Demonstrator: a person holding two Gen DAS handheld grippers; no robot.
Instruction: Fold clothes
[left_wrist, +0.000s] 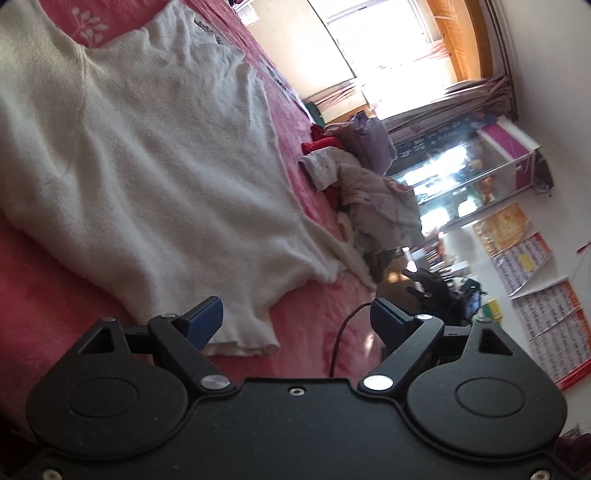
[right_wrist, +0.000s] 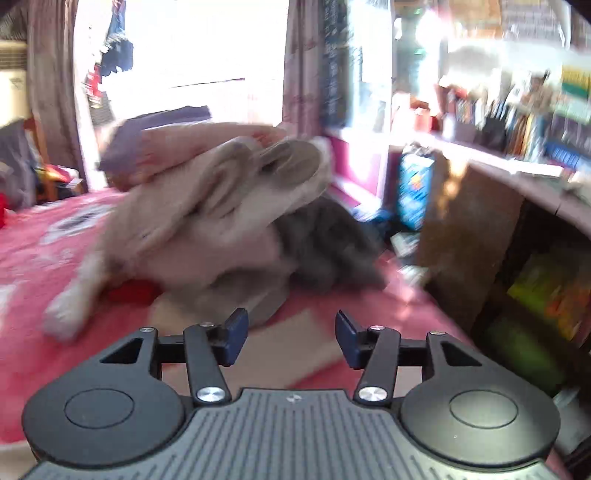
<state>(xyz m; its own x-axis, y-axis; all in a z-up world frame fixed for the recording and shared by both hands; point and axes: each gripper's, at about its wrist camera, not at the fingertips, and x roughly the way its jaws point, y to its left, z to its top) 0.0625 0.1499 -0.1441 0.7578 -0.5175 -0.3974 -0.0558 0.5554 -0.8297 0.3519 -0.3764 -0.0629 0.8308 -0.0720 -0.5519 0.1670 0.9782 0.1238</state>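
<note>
A white knitted sweater (left_wrist: 155, 155) lies spread flat on the pink bed cover (left_wrist: 44, 302) in the left wrist view. My left gripper (left_wrist: 295, 321) is open and empty, just off the sweater's cuff (left_wrist: 243, 339), with its left fingertip (left_wrist: 207, 317) over the edge of the knit. In the right wrist view, my right gripper (right_wrist: 291, 338) is open and empty above the pink bed cover (right_wrist: 37, 266). It faces a blurred pile of beige and grey clothes (right_wrist: 221, 214) a short way ahead.
A heap of mixed clothes (left_wrist: 362, 184) lies at the far side of the bed. A thin red cable (left_wrist: 343, 332) runs over the bed edge. A brown cabinet (right_wrist: 469, 236) and shelves (right_wrist: 517, 122) stand to the right of the bed. A window (right_wrist: 184, 48) is behind.
</note>
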